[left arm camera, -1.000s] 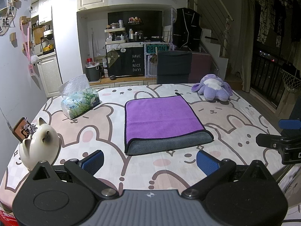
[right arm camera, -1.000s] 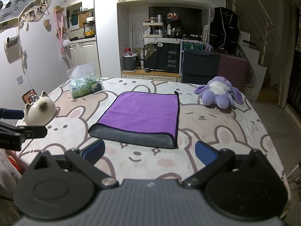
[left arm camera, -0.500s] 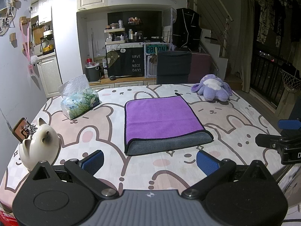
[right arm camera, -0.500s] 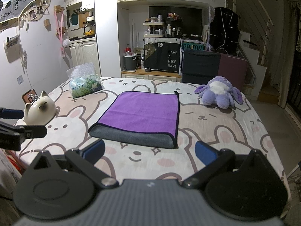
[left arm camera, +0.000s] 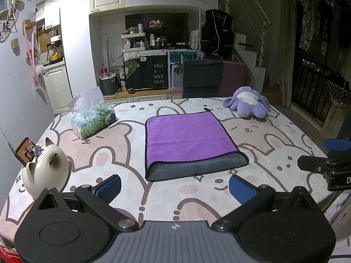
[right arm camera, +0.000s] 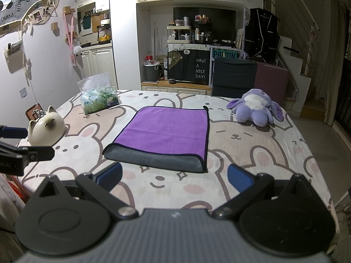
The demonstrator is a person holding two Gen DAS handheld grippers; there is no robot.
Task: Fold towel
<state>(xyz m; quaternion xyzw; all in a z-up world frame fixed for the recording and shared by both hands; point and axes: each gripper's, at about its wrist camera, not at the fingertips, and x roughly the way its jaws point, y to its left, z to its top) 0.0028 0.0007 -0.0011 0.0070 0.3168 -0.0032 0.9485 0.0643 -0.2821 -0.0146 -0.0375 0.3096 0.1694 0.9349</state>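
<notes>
A bunny-print bench is filling both views — the folded purple towel is lying flat just ahead of the left claw and right claw, both hovering released, fingers spread, touching nothing.

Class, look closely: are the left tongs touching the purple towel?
Apart. The left wrist view shows bare tablecloth between the open left tongs and the purple towel.

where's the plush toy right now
The purple plush sits at the far right of the table in both views, beyond and to the right of the towel, in front of the dark chair.
</notes>
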